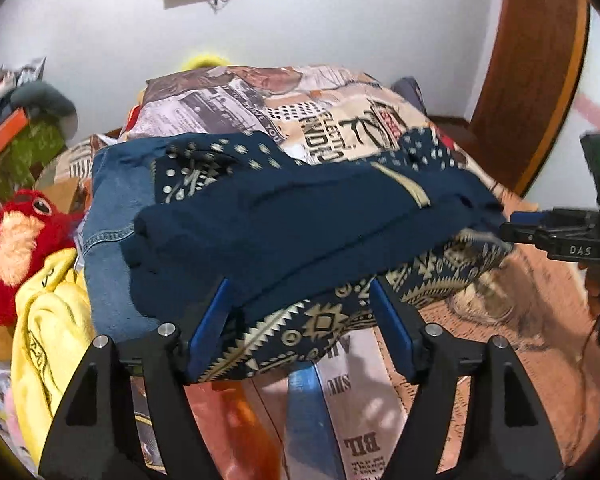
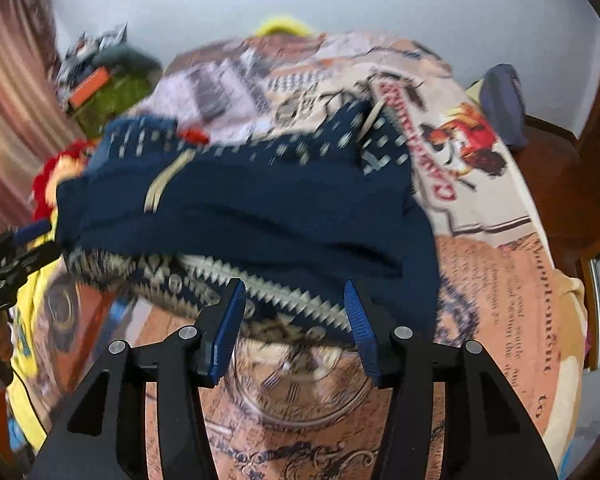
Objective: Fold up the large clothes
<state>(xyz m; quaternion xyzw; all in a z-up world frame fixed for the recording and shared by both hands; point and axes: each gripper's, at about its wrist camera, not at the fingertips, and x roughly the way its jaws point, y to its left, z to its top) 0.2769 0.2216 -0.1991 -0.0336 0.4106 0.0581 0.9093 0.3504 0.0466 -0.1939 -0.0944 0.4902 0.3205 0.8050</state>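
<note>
A folded navy garment (image 1: 284, 224) with cream tribal pattern lies on the printed bedspread (image 1: 360, 408), partly on top of blue jeans (image 1: 112, 208). My left gripper (image 1: 300, 308) is open, its blue pads on either side of the garment's near patterned edge. My right gripper (image 2: 294, 312) is open too, straddling the garment's (image 2: 240, 208) near edge from the other side. The right gripper also shows at the right of the left wrist view (image 1: 540, 232), touching the garment's right end. The right wrist view is motion-blurred.
A yellow garment (image 1: 48, 320) and a red plush toy (image 1: 16, 240) lie at the left. A big printed pillow (image 1: 284, 108) sits behind the pile. Wooden furniture (image 1: 540, 60) stands at the right. Clutter (image 1: 24, 132) fills the far left corner.
</note>
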